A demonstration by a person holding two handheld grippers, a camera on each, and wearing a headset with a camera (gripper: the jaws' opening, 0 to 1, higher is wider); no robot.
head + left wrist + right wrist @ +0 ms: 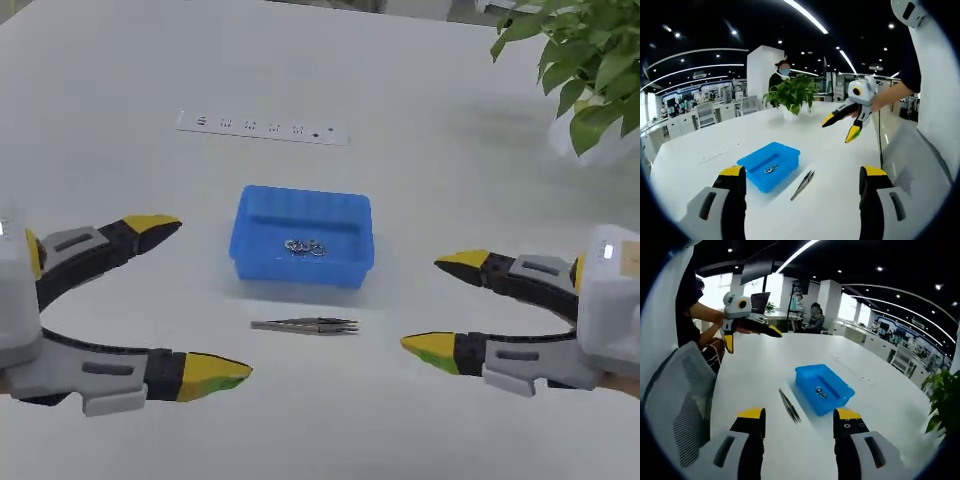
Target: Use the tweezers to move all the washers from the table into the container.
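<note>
White table (450,120) in open-plan office (880,315), tweezers (305,325) beside blue container (300,235), left gripper (210,298) and right gripper (422,303) jaws spread, empty

washers (304,246) in container (300,272); tweezers (305,325) just in frt; pwr strip (262,127) behind

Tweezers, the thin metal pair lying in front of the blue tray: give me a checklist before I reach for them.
1. Slim metal tweezers lie flat on the white table, apart from the blue plastic container: ok.
2. Left gripper open and empty: ok.
3. Right gripper open and empty: ok.
4. Small metal washers lie inside the container: ok.
5. Washers left on the table: cannot tell, too small to rule out.
</note>
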